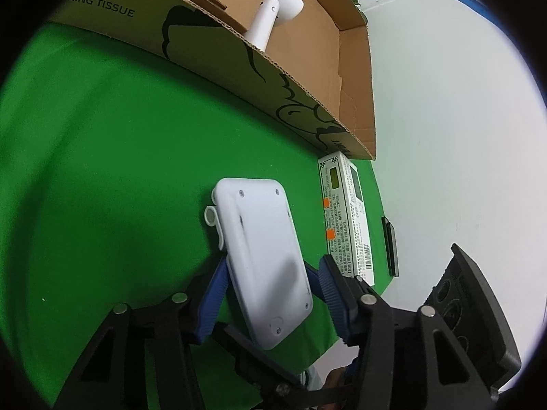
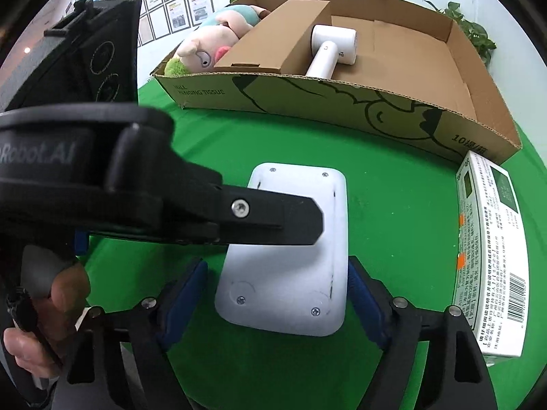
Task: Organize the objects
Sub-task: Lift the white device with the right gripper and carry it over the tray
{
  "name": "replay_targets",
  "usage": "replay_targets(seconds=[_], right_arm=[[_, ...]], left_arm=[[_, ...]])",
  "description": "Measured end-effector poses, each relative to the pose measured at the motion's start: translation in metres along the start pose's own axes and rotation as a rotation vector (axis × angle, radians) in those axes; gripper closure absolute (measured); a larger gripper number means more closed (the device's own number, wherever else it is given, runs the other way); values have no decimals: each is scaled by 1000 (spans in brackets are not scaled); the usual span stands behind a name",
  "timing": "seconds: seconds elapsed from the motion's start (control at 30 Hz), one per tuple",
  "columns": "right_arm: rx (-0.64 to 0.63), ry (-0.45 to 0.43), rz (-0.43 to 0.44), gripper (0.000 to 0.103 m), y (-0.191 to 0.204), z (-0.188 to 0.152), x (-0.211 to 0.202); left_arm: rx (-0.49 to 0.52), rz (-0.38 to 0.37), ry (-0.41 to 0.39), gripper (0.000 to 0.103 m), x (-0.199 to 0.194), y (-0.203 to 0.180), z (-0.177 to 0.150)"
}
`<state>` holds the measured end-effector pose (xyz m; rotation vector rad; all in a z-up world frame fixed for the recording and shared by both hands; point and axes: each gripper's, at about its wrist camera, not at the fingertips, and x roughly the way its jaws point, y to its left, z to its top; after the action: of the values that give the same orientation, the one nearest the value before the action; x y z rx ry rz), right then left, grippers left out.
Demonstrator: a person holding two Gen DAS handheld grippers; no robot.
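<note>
The white flat device (image 2: 290,253) lies back-side up on the green tabletop (image 1: 102,171), and it sits straight ahead of both my grippers, its long axis running away from me toward the long near wall of the cardboard box (image 2: 342,109). My right gripper (image 2: 277,302) is spread wide, a blue pad (image 2: 365,304) standing off each long side of the device with green showing between pad and plastic on the left, so it holds nothing. My left gripper (image 1: 270,294) comes in across the device; its jaws straddle the near end, the left pad looks to touch the edge and the right one stands a little clear, so I judge it open rather than clamped. Both are about equally near, but the right is squared to the long axis, so I judge it better placed to close across the width and carry the device to the box. Counting: one device, one printed medicine carton (image 2: 489,256) at the table's right edge just beside the box corner, one box, and in it one white handheld appliance (image 2: 333,49), one inner brown carton (image 2: 277,37) and one plush toy (image 2: 212,44).
</note>
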<state>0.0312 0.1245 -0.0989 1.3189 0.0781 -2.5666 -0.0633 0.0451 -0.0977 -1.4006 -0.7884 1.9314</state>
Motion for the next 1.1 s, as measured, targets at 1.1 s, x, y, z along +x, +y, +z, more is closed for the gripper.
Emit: replay_targets(seconds=[1.1], right_arm=[[74,-227,-17,38,-19,14,-76]], left_arm=[[205,36,-80,80,-62,-68,12]])
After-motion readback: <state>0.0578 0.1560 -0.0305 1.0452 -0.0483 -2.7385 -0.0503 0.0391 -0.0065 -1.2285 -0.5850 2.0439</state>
